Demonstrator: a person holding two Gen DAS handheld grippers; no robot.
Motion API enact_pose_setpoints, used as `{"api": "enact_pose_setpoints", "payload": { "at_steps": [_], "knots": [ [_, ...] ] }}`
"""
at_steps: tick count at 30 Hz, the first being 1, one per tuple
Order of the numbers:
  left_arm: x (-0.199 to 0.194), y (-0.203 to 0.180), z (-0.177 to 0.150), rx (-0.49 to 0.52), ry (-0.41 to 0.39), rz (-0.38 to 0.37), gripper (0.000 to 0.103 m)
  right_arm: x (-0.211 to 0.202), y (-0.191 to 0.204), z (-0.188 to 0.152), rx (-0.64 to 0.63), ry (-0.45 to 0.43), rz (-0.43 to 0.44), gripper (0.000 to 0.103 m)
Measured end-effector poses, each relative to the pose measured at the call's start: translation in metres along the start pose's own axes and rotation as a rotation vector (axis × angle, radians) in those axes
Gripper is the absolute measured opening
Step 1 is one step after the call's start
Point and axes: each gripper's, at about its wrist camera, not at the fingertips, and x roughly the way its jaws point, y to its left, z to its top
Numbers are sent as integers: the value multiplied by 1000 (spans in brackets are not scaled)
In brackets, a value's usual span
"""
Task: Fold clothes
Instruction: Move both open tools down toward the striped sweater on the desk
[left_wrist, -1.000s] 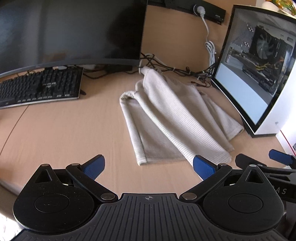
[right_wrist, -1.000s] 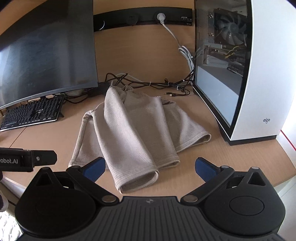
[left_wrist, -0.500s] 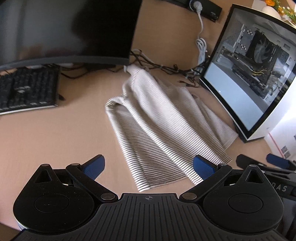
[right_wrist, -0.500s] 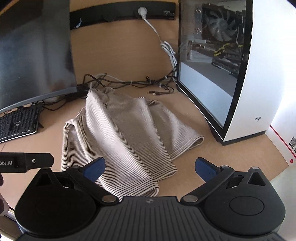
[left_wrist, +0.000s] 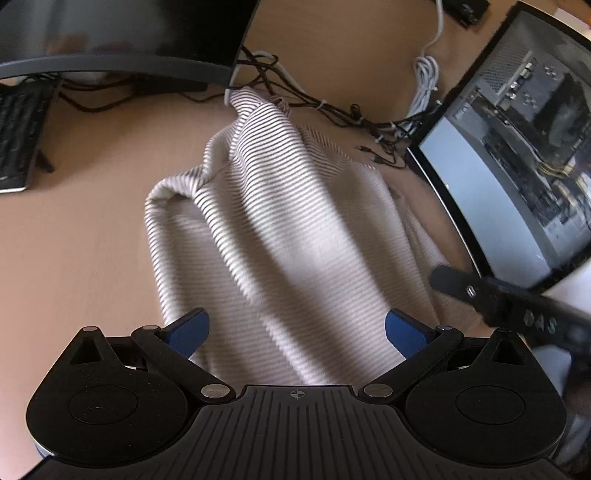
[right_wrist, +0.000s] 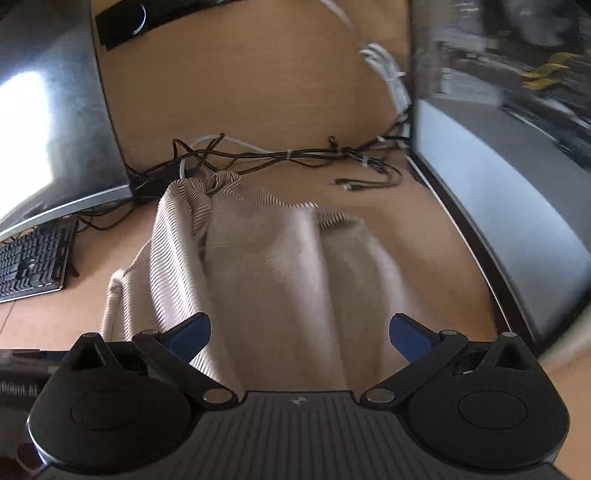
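Note:
A beige, finely striped garment (left_wrist: 280, 236) lies crumpled on the wooden desk (left_wrist: 74, 236), reaching from the cables at the back to the front edge. My left gripper (left_wrist: 297, 328) hovers open over its near hem, blue pads spread wide. In the right wrist view the same garment (right_wrist: 288, 280) fills the middle. My right gripper (right_wrist: 299, 330) is open above its near part, holding nothing. The right gripper's black body (left_wrist: 509, 306) shows at the right of the left wrist view.
A curved monitor (left_wrist: 118, 33) and a keyboard (left_wrist: 18, 136) stand at the left. A glass-sided PC case (left_wrist: 524, 147) stands at the right. Tangled cables (right_wrist: 288, 155) run along the back wall behind the garment.
Both grippers have moved forward and down toward the garment, which now fills much more of each view. Both have stayed open.

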Motion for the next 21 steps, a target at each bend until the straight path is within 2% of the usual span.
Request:
{"api": "enact_pose_setpoints", "payload": {
  "at_steps": [6, 9, 11, 17, 21],
  "knots": [
    [24, 11, 12, -71, 3, 44, 103, 62, -11, 29, -30, 57, 68, 103],
    [29, 17, 14, -102, -3, 49, 103, 78, -19, 27, 25, 101, 117, 103],
    [29, 17, 11, -84, -8, 42, 103, 85, -25, 23, 74, 132, 159, 103],
    [27, 18, 8, 22, 37, -3, 103, 74, -33, 5, 129, 137, 201, 103],
    [19, 25, 5, 25, 77, -35, 103, 59, -36, -12, 176, 146, 231, 103]
  ]
}}
